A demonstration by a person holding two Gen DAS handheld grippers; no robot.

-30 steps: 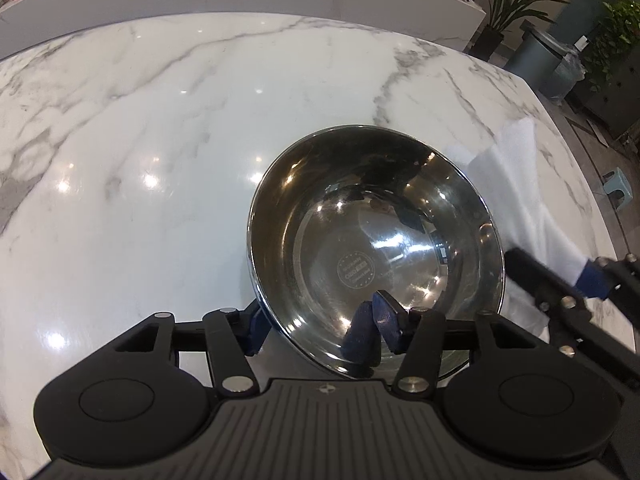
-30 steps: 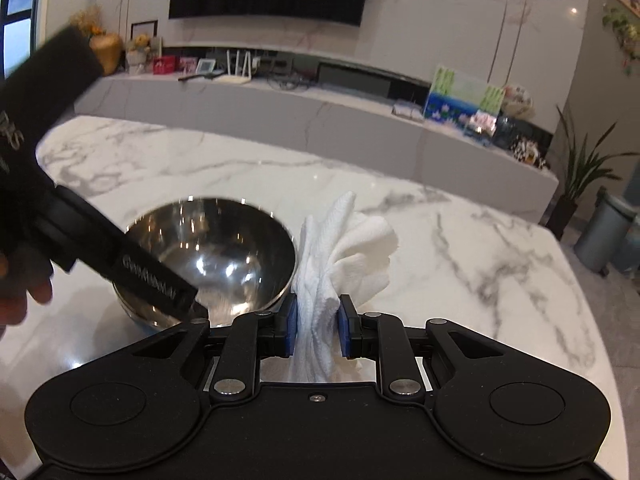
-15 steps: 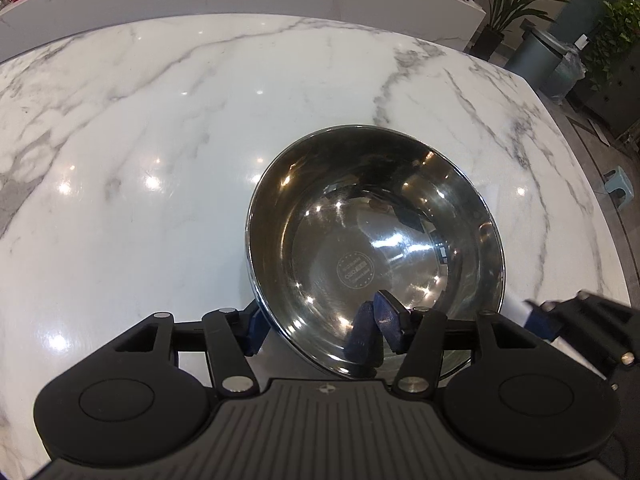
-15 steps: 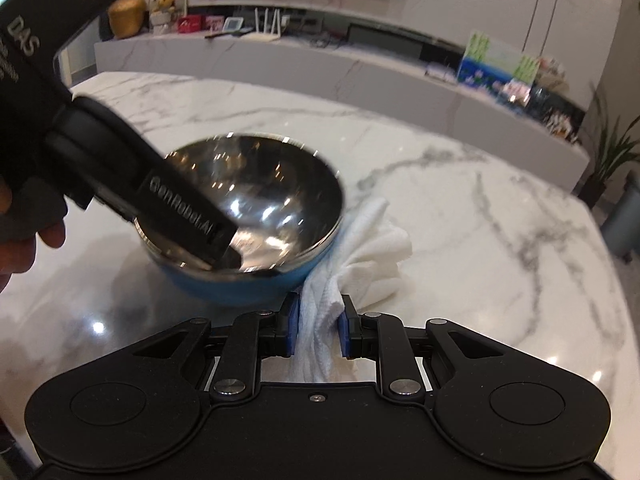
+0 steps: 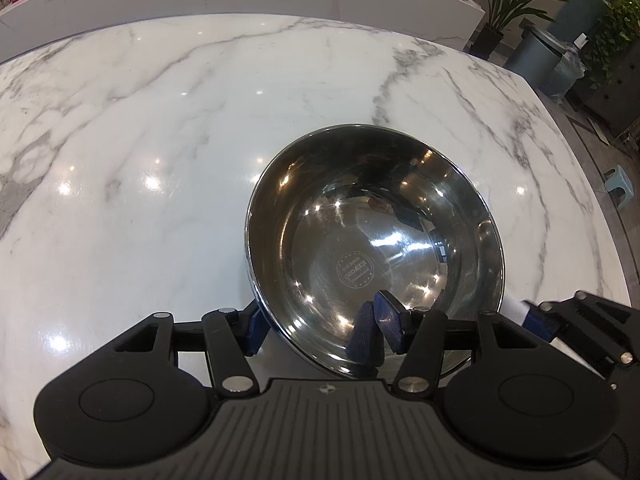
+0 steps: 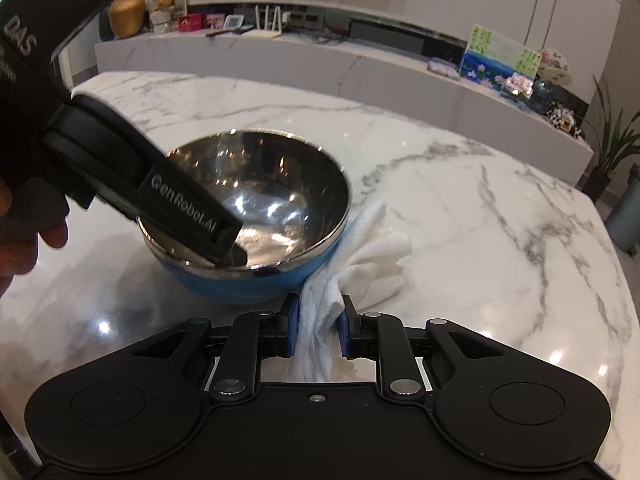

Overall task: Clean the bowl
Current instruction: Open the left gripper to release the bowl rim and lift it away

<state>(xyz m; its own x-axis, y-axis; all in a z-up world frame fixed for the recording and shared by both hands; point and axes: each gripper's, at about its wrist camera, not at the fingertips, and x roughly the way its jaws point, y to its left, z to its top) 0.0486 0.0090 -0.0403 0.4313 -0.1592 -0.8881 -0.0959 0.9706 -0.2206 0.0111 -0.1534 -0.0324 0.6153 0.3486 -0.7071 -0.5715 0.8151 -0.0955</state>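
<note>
A steel bowl with a blue outside stands on the white marble table. My left gripper straddles its near rim. One blue pad presses the outer wall and the other meets its own reflection on the inner wall, so it is shut on the bowl. From the right wrist view that gripper reaches into the bowl from the left, with a hand behind it. My right gripper is shut on a bunched white cloth, which lies against the bowl's right side.
The table's right edge drops to the floor, where a grey bin and potted plants stand. A long marble counter with small items runs behind the table. A hand shows at the left edge.
The right gripper has drawn the cloth back from beside the bowl's far right toward its near right side, and now looks down on the bowl from closer. Left gripper and bowl have not moved.
</note>
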